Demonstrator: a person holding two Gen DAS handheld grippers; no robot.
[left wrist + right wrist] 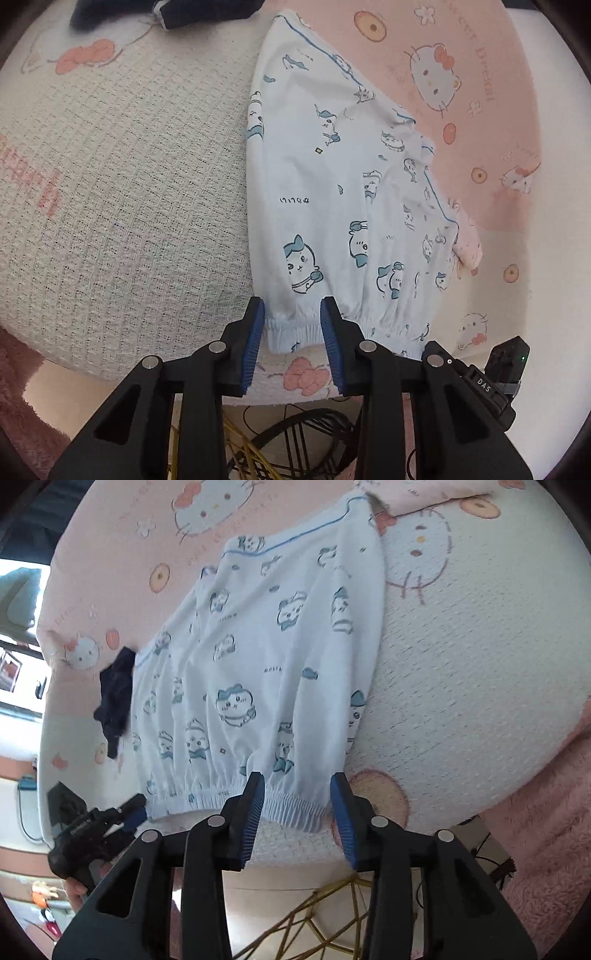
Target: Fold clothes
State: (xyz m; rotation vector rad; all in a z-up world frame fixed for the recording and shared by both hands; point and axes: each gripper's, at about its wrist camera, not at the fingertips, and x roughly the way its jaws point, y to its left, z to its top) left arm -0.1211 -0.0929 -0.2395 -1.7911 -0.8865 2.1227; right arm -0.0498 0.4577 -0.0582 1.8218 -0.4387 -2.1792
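White pyjama pants with blue cartoon prints (332, 206) lie flat on the bed, the elastic waistband (291, 332) at the near edge. My left gripper (291, 317) is open, its blue pads on either side of the waistband's left corner. In the right wrist view the pants (258, 672) lie the same way, and my right gripper (297, 794) is open around the waistband's right corner (295, 808). The left gripper (133, 812) shows at the waistband's other end. The right gripper's body (491, 376) shows in the left wrist view.
The bed has a cream waffle blanket (129, 184) and a pink Hello Kitty cover (461, 74). A dark navy garment (170, 11) lies at the far side and shows in the right wrist view (116, 698). Cables (295, 435) lie on the floor below the bed's edge.
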